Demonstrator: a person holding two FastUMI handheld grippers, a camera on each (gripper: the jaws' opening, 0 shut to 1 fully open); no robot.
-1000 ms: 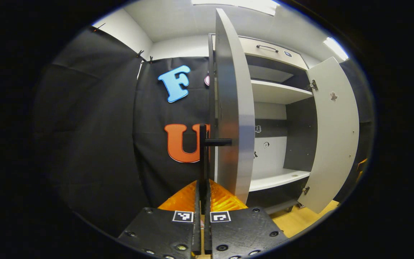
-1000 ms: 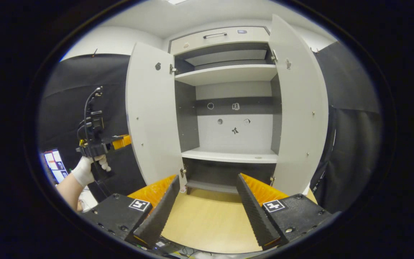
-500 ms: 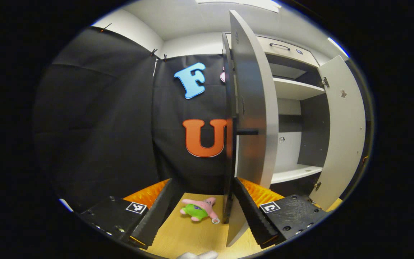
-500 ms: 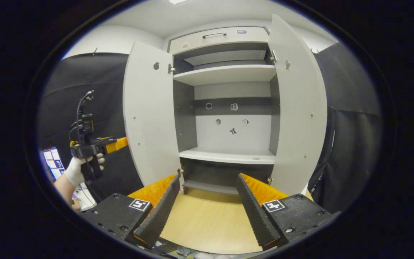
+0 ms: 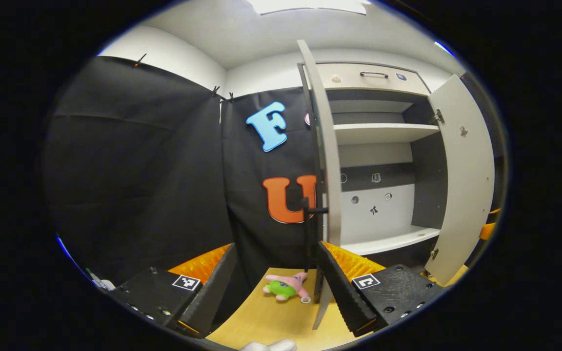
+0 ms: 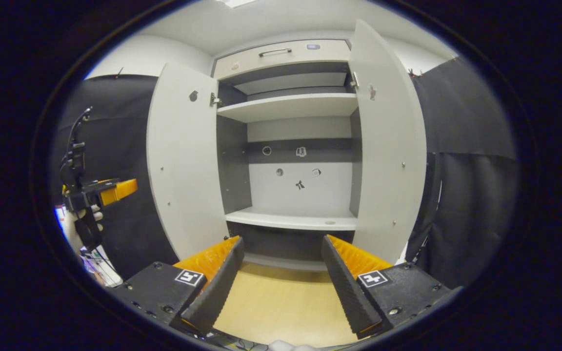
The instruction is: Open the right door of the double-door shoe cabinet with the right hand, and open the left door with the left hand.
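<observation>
Since the left door [image 6: 181,161] and right door [image 6: 388,146] stand wide, the task looks done, with the left gripper [image 5: 273,287] and right gripper [image 6: 281,285] both spread apart, holding nothing.

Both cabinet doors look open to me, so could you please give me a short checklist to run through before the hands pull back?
1. Left door swung open: ok, it stands wide of the cabinet front.
2. Right door swung open: ok, the shelves show between the doors.
3. Left tongs free of the door handle: ok, fingers spread, handle beyond them.
4. Right tongs holding nothing: ok, fingers apart over bare floor.
5. Plush toy on the floor by the left door's lower edge: cannot tell whether it touches the door.
</observation>
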